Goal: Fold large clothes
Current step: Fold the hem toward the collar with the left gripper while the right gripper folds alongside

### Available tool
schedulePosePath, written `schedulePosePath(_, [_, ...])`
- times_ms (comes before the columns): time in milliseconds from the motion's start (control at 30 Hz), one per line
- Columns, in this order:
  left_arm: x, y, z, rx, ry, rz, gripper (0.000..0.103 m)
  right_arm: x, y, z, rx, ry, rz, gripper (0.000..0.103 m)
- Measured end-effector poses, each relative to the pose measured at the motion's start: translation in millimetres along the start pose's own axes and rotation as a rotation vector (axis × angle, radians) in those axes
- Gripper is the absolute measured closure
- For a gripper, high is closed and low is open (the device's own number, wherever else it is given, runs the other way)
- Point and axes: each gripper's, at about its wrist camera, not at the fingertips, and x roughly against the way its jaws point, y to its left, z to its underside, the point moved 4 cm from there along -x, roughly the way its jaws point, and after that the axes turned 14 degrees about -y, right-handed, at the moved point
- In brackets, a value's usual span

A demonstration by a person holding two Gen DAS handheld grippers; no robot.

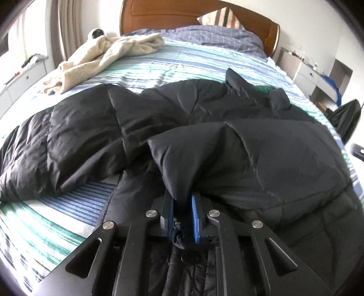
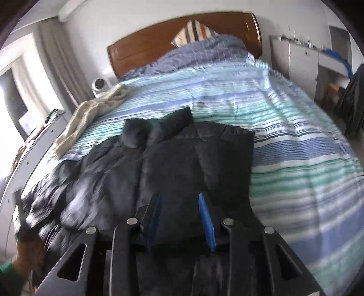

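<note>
A large black puffer jacket (image 1: 95, 127) lies spread across the striped bed (image 1: 159, 70). My left gripper (image 1: 182, 205) is shut on a fold of the jacket's black fabric, which bulges up between the blue pads (image 1: 195, 218). In the right wrist view the same jacket (image 2: 182, 157) lies partly folded, collar toward the headboard. My right gripper (image 2: 179, 205) is open just above the jacket's near edge, with nothing held between its blue pads (image 2: 206, 220). That view is blurred by motion.
A cream fleece garment (image 1: 107, 54) lies at the bed's far left, also in the right wrist view (image 2: 91, 113). A wooden headboard (image 1: 182, 16) and striped pillow (image 1: 220, 17) are at the back. White cabinets (image 2: 302, 61) stand right; a white dresser (image 1: 20, 77) left.
</note>
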Motion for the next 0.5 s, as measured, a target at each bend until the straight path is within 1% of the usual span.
schedulePosePath(33, [-5.4, 1.2, 1.1, -0.001, -0.001, -0.001, 0.089, -20.5, -6.9, 10.3, -0.011, 0.061, 0.028, 0.069])
schedulePosePath(67, [-7.8, 1.3, 2.6, 0.001, -0.002, 0.006, 0.088, -43.3, -13.7, 27.3, -0.025, 0.149, 0.039, 0.072])
schedulePosePath(100, [-12.4, 2.8, 0.5, 0.002, -0.002, 0.017, 0.088, -53.3, -16.2, 37.5, -0.038, 0.179, 0.029, 0.072])
schedulePosePath(133, [-13.9, 2.9, 0.2, 0.001, -0.005, 0.020, 0.088, -56.8, -17.7, 40.3, -0.047, 0.171, 0.026, 0.072])
schedulePosePath(200, [-17.8, 3.7, 0.8, -0.002, -0.012, 0.019, 0.088, -59.1, -16.8, 37.7, -0.048, 0.200, 0.031, 0.072])
schedulePosePath(267, [-18.1, 4.2, 4.0, 0.002, -0.021, 0.024, 0.088, -62.4, -13.0, 27.8, -0.007, 0.288, 0.032, 0.072])
schedulePosePath(300, [-20.0, 4.2, 4.0, 0.006, -0.023, 0.027, 0.088, -63.6, -12.4, 16.4, 0.009, 0.310, 0.036, 0.072])
schedulePosePath(333, [-20.4, 4.9, 4.4, 0.012, -0.025, 0.032, 0.088, -62.3, -11.1, 2.8, 0.022, 0.289, 0.038, 0.072])
schedulePosePath(400, [-20.2, 5.6, 5.7, 0.022, -0.026, 0.038, 0.088, -58.5, -10.3, -31.2, 0.049, 0.193, 0.055, 0.072])
schedulePosePath(433, [-19.6, 5.4, 6.4, 0.023, -0.026, 0.040, 0.088, -59.3, -12.3, -48.4, 0.035, 0.143, 0.064, 0.072])
schedulePosePath(500, [-20.1, 5.0, 6.9, 0.021, -0.027, 0.038, 0.088, -70.3, -19.1, -67.9, -0.026, 0.082, 0.064, 0.072])
